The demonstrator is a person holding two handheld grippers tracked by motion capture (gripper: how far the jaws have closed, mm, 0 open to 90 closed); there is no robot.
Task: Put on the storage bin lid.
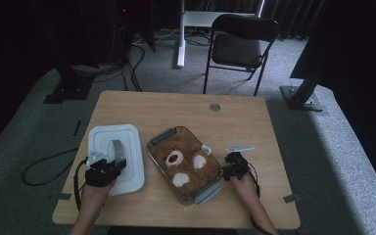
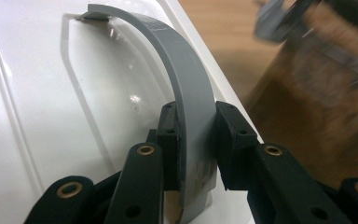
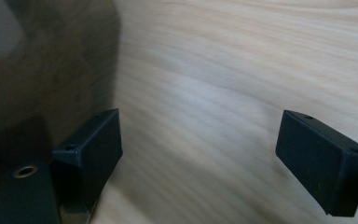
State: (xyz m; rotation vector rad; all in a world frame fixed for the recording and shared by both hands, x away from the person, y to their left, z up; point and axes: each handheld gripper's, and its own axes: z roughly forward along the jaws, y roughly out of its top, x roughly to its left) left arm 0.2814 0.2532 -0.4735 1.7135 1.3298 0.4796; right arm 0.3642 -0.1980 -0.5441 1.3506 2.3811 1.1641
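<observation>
The left gripper [image 2: 193, 140] pinched the grey curved handle [image 2: 182, 79] of the white plastic lid [image 1: 122, 161], probably to lift it onto the clear glass dish [image 1: 159, 137] beside it, while the right gripper [image 3: 200, 154], jaws spread, waited at that dish's other side.

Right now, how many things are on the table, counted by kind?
White lid with grey strap handle: 1
Clear dish holding a brown teddy bear: 1
Teddy bear: 1
Grippers: 2, the left gripper and the right gripper
Total: 5

Container [image 2: 317, 70] motion-blurred in left gripper view; grey handle [image 2: 191, 93] base hidden behind fingers [image 2: 168, 135].
</observation>
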